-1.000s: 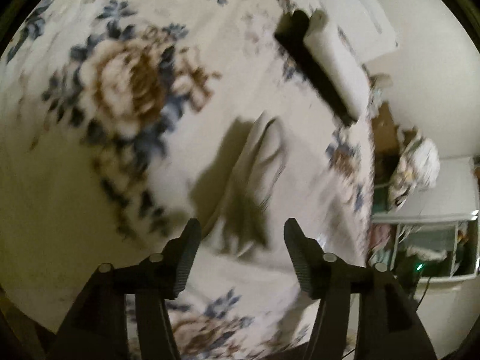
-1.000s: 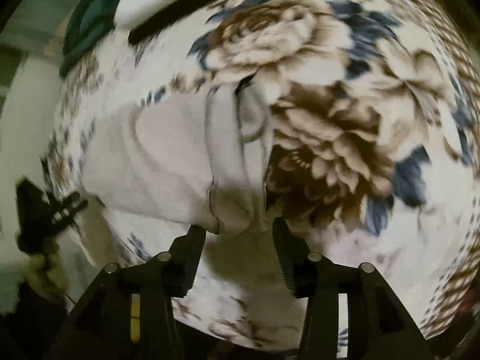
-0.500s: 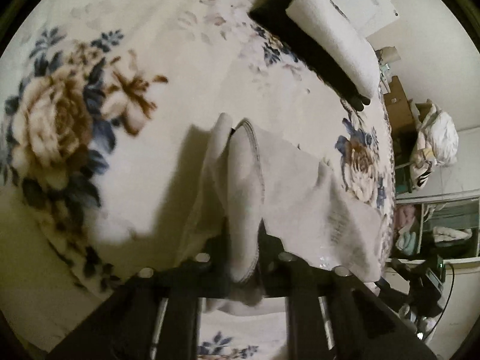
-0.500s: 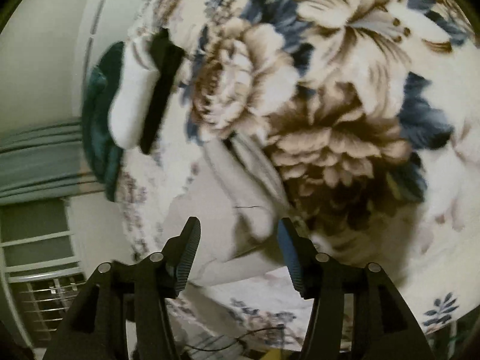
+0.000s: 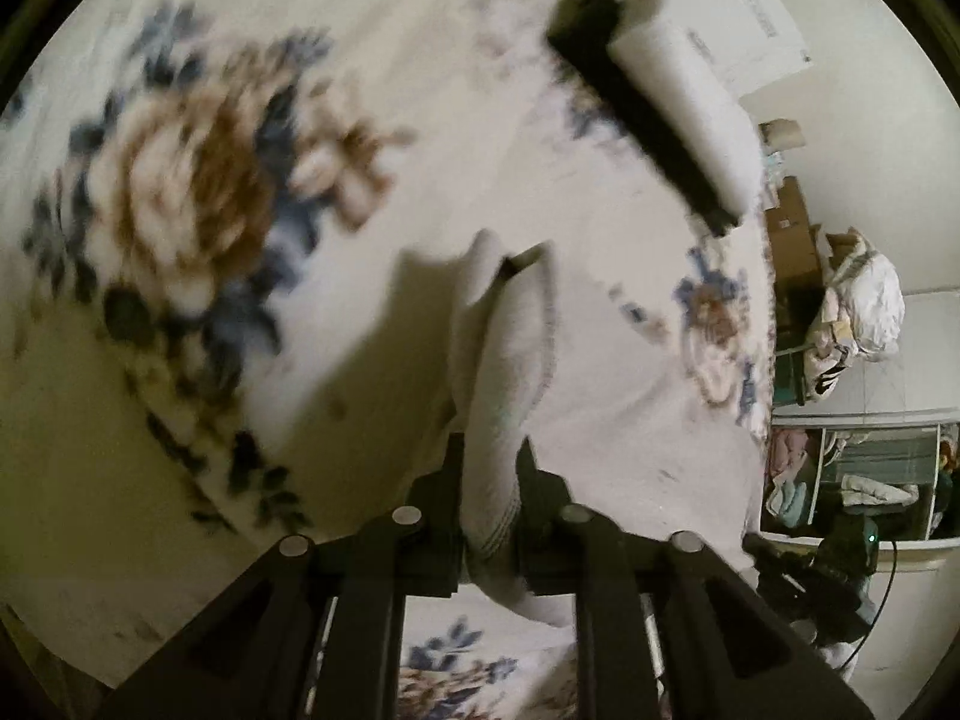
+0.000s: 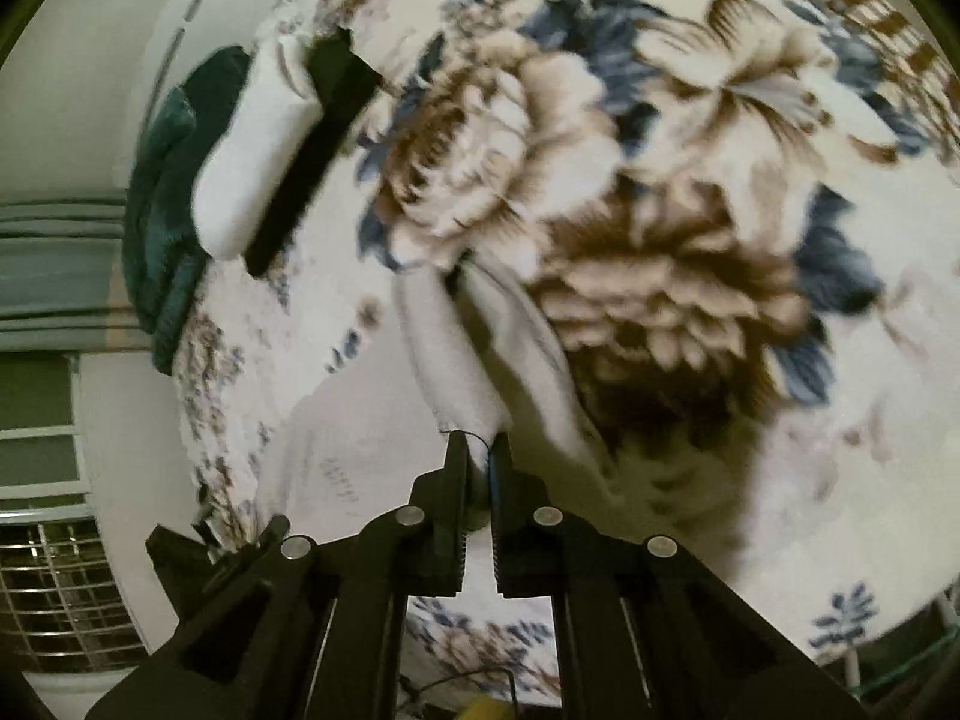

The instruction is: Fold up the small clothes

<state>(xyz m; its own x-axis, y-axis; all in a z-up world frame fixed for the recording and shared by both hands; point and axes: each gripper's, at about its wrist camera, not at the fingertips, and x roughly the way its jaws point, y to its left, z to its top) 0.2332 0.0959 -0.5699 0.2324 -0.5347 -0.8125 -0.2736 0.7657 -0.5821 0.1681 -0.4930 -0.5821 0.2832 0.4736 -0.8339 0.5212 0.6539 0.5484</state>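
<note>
A small white garment [image 5: 510,348] lies bunched on the flowered bedspread [image 5: 198,192]. The left tongs [image 5: 489,468] are clamped on one edge of it. The right tongs [image 6: 478,462] have just closed and pinch another edge, apparently a hemmed corner. Farther up the bed rest a rolled white towel [image 6: 252,150] and a black item [image 6: 312,150].

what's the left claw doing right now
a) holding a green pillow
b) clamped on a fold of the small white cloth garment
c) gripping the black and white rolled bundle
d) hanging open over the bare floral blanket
b: the left claw is pinched on a bunched fold of the small white cloth garment, which stands up between its fingers.
</note>
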